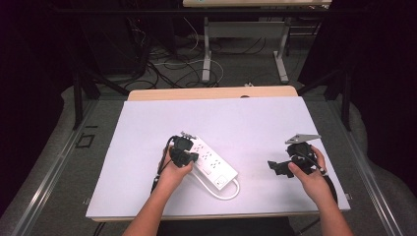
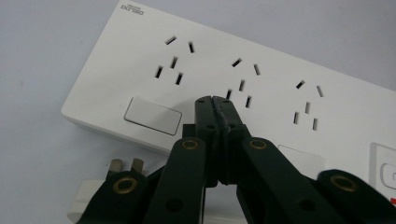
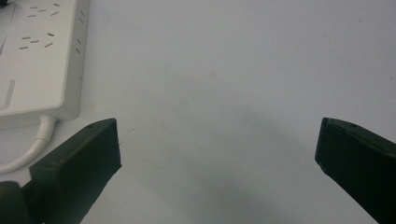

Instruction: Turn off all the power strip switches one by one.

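Power strip (image 1: 210, 164), white, lies near the middle of the white table (image 1: 147, 128), its cord (image 1: 231, 192) looping at the near end; nothing obstructs it. High view: left gripper (image 1: 183, 153) sits over its left edge, right gripper (image 1: 280, 167) well apart. Left gripper view: jaws pressed together, empty, tips above the strip's face beside a rocker switch (image 2: 152, 115); a plug (image 2: 119, 170) lies below. Right gripper view: jaws wide, strip at upper left.

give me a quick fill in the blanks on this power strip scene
1. The left hand-held gripper hovers over the white plastic power strip with its jaws ____.
2. The right hand-held gripper has its jaws ____, with nothing between them.
3. The power strip lies on a ____ table sheet.

Missing words: shut; open; white
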Demonstrator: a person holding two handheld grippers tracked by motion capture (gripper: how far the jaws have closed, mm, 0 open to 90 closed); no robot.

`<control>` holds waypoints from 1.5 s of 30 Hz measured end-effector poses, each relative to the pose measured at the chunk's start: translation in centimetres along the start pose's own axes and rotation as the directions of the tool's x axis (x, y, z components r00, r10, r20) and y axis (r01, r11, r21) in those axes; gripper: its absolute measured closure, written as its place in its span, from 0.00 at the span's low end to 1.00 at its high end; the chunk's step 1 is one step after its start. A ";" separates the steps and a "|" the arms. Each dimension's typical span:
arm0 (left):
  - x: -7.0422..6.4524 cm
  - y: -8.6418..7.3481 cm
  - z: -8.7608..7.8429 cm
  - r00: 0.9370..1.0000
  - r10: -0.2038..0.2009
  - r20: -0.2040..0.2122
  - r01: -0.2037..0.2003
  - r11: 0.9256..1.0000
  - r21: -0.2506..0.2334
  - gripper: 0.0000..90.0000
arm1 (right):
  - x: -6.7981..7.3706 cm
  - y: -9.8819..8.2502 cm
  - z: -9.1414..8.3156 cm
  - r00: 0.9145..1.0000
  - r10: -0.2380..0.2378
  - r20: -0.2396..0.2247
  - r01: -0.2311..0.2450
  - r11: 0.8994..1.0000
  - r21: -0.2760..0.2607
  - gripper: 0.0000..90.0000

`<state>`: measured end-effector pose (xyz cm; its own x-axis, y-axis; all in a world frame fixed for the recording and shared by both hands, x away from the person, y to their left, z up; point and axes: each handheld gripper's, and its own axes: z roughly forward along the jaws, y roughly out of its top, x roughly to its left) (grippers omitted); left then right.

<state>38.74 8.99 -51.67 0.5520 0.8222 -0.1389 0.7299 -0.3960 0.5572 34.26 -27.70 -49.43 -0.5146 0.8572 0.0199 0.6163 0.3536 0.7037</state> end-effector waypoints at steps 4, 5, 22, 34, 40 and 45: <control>0.2 0.0 -0.1 1.000 -0.008 0.009 0.008 1.000 0.008 1.00 | 0.0 0.0 0.0 1.000 0.000 0.001 0.000 1.000 0.001 0.00; 0.2 0.0 -0.1 1.000 -0.011 0.010 0.011 1.000 0.012 1.00 | 0.0 0.0 0.0 1.000 0.000 0.000 0.000 1.000 0.001 0.00; 0.4 -0.3 0.2 1.000 -0.006 0.001 0.006 1.000 0.001 1.00 | 0.1 0.0 0.1 1.000 -0.002 0.001 0.002 1.000 0.001 0.00; 0.3 -0.2 0.2 1.000 -0.011 -0.003 0.011 1.000 0.005 1.00 | 0.0 0.0 0.1 1.000 -0.002 -0.003 0.002 1.000 0.002 0.00; 0.3 -0.2 0.2 1.000 -0.015 -0.005 0.015 1.000 0.010 1.00 | 0.0 0.0 0.0 1.000 0.000 -0.002 0.000 1.000 0.003 0.00; 0.4 -0.1 0.1 1.000 -0.018 0.008 0.018 1.000 0.023 1.00 | 0.0 0.0 0.1 1.000 0.001 -0.001 -0.001 1.000 0.002 0.00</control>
<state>38.92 9.27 -51.84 0.5421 0.8258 -0.1554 0.7486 -0.3906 0.5358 34.27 -27.67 -49.48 -0.5144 0.8573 0.0211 0.6183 0.3537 0.7019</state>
